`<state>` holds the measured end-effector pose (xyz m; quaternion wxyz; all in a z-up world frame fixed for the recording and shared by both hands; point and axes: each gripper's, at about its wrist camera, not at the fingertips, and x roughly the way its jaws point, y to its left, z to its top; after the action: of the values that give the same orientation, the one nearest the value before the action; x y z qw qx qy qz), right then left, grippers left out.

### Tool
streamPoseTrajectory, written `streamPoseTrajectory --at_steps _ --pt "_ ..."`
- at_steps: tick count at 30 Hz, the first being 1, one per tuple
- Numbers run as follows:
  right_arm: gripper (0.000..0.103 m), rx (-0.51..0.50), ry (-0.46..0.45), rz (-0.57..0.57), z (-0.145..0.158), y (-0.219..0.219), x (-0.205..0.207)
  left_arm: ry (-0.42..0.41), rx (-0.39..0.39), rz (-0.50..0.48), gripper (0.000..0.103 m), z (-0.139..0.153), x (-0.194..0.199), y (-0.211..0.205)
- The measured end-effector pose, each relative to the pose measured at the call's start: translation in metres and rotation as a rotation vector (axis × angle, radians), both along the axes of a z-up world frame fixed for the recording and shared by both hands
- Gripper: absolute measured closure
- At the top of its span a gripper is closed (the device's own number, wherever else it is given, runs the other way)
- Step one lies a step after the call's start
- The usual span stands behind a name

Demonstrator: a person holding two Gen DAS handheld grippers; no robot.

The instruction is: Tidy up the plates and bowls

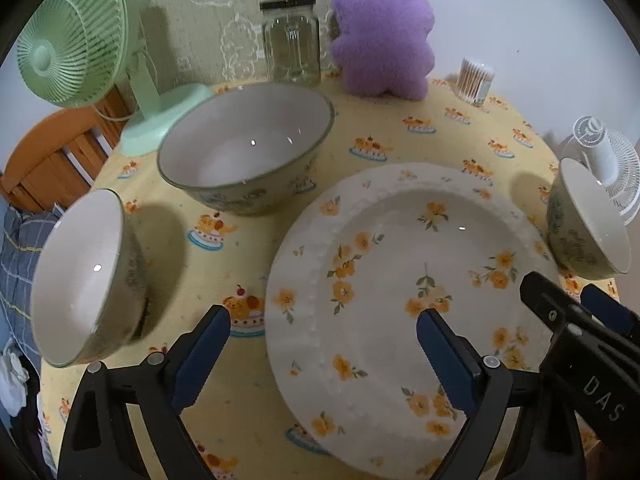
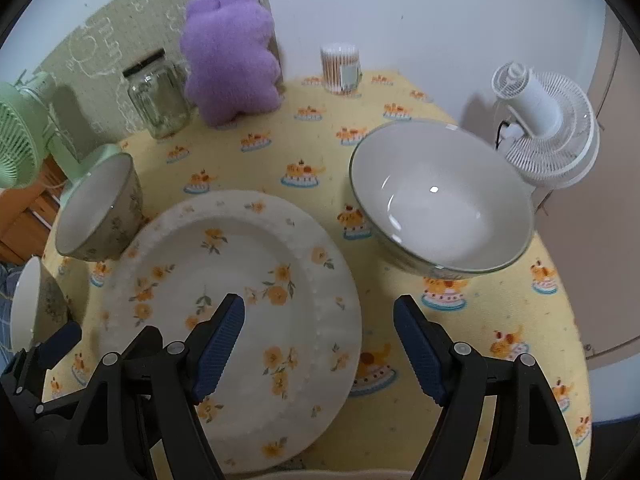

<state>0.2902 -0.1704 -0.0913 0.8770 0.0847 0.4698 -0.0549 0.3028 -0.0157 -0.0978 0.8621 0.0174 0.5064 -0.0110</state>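
Observation:
A white plate with orange flowers (image 1: 400, 280) (image 2: 224, 280) lies in the middle of the yellow tablecloth. A large bowl (image 1: 246, 148) (image 2: 100, 208) stands behind it to the left. A small bowl (image 1: 84, 276) (image 2: 28, 304) sits at the left edge, and another bowl (image 1: 588, 220) (image 2: 440, 200) stands to the plate's right. My left gripper (image 1: 324, 332) hangs open above the plate's left rim, one finger over the cloth and one over the plate. My right gripper (image 2: 320, 312) is open above the plate's right rim. Each gripper shows in the other's view: the right gripper (image 1: 560, 292) and the left gripper (image 2: 48, 348).
Along the back stand a green fan (image 1: 76, 36), a glass jar (image 1: 292, 40), a purple plush toy (image 1: 380, 28) and a cotton-swab tub (image 1: 476, 80). A white fan (image 2: 548, 120) sits at the right edge. A wooden chair (image 1: 52, 160) is beyond the table's left side.

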Motion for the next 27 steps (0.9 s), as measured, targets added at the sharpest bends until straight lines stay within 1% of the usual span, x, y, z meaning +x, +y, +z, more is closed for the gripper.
streamPoseTrajectory --at_steps 2,4,6,9,11,14,18,27 --pt "0.024 0.002 0.016 0.001 -0.007 0.0 0.004 0.012 0.007 0.002 0.013 -0.006 0.004 -0.002" --pt "0.024 0.003 0.027 0.007 -0.013 0.001 0.008 0.022 0.007 -0.003 0.014 -0.01 0.007 -0.003" --pt "0.028 0.006 0.034 0.011 -0.016 0.001 0.012 0.027 0.01 -0.004 0.015 -0.013 0.01 -0.004" --pt "0.029 0.011 0.064 0.017 -0.022 0.003 0.019 0.04 0.006 -0.007 0.017 -0.017 0.013 -0.004" --pt "0.03 0.017 0.066 0.018 -0.024 0.004 0.022 0.031 0.005 -0.012 0.018 -0.016 0.016 -0.005" --pt "0.03 0.033 0.063 0.014 -0.027 0.003 0.027 0.035 -0.007 -0.021 0.022 -0.016 0.02 -0.006" --pt "0.033 0.049 0.069 0.01 -0.029 0.003 0.035 0.035 -0.006 -0.019 0.022 -0.016 0.024 -0.007" --pt "0.034 0.018 0.104 -0.006 -0.03 0.006 0.04 0.041 -0.005 -0.022 0.023 -0.016 0.026 -0.007"
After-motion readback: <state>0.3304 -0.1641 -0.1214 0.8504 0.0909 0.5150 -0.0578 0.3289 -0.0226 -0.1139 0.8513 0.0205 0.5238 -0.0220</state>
